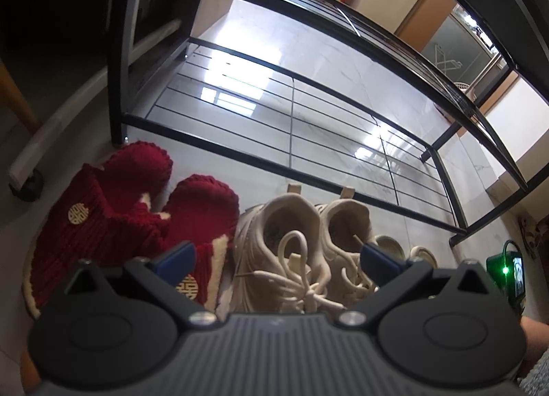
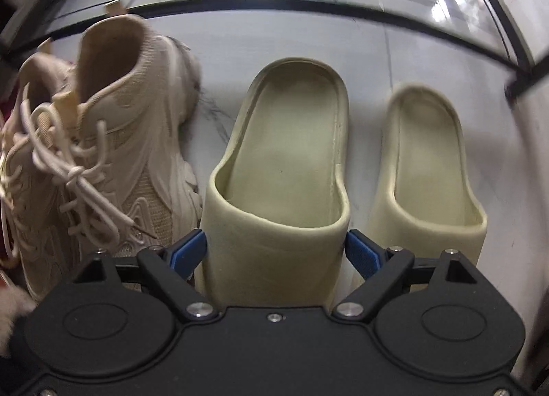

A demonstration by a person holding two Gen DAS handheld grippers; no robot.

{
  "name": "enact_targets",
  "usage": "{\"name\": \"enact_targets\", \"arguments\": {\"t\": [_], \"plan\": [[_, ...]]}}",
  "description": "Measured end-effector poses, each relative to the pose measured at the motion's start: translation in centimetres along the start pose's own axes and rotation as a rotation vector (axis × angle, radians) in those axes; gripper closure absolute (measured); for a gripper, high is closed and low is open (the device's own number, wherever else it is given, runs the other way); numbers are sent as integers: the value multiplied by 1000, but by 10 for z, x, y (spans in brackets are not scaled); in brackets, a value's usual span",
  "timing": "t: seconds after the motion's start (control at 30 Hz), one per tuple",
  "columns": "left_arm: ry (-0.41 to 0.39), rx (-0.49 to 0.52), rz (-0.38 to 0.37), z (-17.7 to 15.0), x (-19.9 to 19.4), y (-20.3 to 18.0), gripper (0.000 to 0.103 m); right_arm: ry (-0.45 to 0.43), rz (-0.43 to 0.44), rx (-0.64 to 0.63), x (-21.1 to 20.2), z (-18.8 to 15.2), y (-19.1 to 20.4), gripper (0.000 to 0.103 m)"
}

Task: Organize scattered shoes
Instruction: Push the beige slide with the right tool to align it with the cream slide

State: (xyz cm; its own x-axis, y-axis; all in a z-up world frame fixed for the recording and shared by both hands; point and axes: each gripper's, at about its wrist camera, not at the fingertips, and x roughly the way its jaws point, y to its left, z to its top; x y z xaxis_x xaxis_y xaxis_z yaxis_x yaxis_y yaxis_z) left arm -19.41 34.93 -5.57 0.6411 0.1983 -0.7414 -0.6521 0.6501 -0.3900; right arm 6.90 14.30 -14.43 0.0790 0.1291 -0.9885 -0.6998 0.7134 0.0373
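In the right wrist view my right gripper [image 2: 274, 245] straddles the toe band of a pale yellow slide [image 2: 284, 156], its blue pads [image 2: 190, 248] pressed against both sides; the slide rests on the floor. Its mate [image 2: 425, 163] lies just to the right. A beige lace-up sneaker [image 2: 113, 156] stands close on the left. In the left wrist view my left gripper [image 1: 279, 259] hangs open above the pair of beige sneakers [image 1: 291, 241], holding nothing. Two red knitted slippers [image 1: 137, 217] lie left of the sneakers. The slides' heels [image 1: 389, 247] show past the sneakers.
A black metal shoe rack [image 1: 291, 121] with bare wire shelves stands just behind the row of shoes on the glossy white tile floor [image 1: 308, 53]. A green device [image 1: 507, 272] with a lit screen sits at the right. Cabinets and boxes stand farther back.
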Motion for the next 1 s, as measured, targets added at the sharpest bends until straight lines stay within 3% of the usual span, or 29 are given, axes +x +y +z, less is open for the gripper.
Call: {"name": "enact_targets", "arguments": {"t": [0.17,0.3,0.33,0.37,0.4,0.47,0.6,0.8,1.0], "plan": [[-6,-5,1,1,-1,2,1,6,24,48,-5,4,-7,14],[-9,-19,4,2,-2,3,1,-182,87,164,-53,9,-36,7],[-10,-21,4,2,-2,4,1,-214,64,174,-59,9,-42,5],[-9,-22,6,2,-1,4,1,-241,-14,182,-62,9,-50,5],[-5,-22,9,3,0,4,1,-234,-129,181,-57,8,-61,5],[5,-27,8,3,2,5,1,-180,-219,165,-43,7,-71,5],[16,-36,1,3,4,5,1,-61,-193,160,-7,3,-85,4],[32,-42,6,3,9,6,1,-43,-253,99,17,13,-84,0],[57,-55,3,2,14,7,1,-43,-195,85,16,8,-85,1]]}}
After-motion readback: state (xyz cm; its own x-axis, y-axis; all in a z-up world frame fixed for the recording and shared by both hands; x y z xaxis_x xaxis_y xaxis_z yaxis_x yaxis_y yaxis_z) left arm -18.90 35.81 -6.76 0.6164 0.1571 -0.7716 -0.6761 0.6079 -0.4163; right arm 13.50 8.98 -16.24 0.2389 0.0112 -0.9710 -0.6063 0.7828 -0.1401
